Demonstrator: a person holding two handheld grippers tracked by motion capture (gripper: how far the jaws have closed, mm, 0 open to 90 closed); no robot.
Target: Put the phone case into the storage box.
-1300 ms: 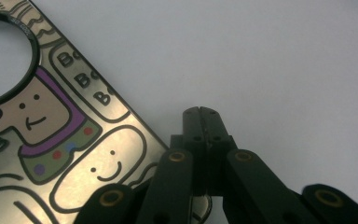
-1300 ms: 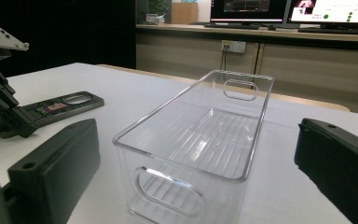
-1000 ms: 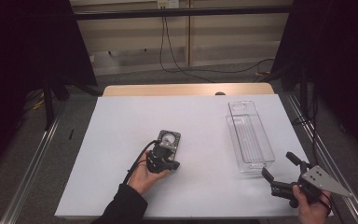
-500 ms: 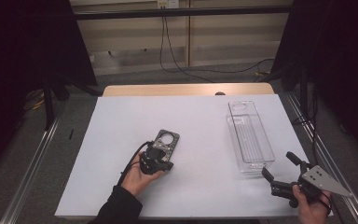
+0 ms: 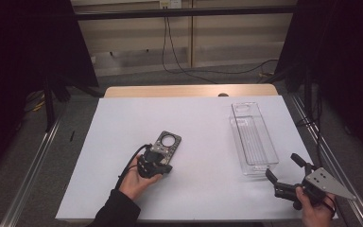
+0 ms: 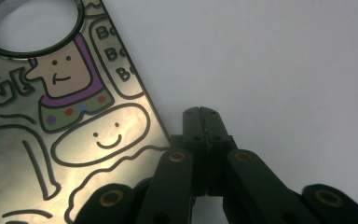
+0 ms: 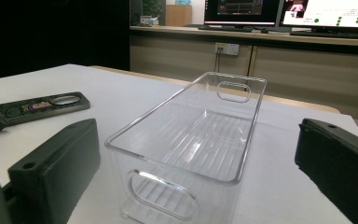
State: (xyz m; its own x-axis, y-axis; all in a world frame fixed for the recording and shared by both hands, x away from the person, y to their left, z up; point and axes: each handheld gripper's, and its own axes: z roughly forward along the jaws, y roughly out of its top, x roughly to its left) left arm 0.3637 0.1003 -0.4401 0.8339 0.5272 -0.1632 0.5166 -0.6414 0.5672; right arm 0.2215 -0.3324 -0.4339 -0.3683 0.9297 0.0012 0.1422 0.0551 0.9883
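Note:
A dark flat case [image 5: 167,143] with a round hole and cartoon figures [image 6: 65,116] lies on the white table. My left gripper [image 5: 157,161] rests at its near end. In the left gripper view its jaws [image 6: 203,122] are shut, pressed together on bare table just right of the case's edge, with nothing between them. My right gripper [image 5: 282,167] is held open near the table's front right corner, pointing at the short end of an empty clear plastic bin [image 5: 253,138]. In the right gripper view the bin [image 7: 205,135] stands between the wide-apart jaws, and the case [image 7: 46,105] lies at far left.
The white table top [image 5: 123,118] stretches to a wooden strip at the back. Metal rails run along both sides. Cables hang on the wall behind, and monitors stand on a counter [image 7: 284,35] in the right gripper view.
My left hand and gripper have slid slightly to the left along the near end of the case. The case, the bin and the right gripper have stayed put.

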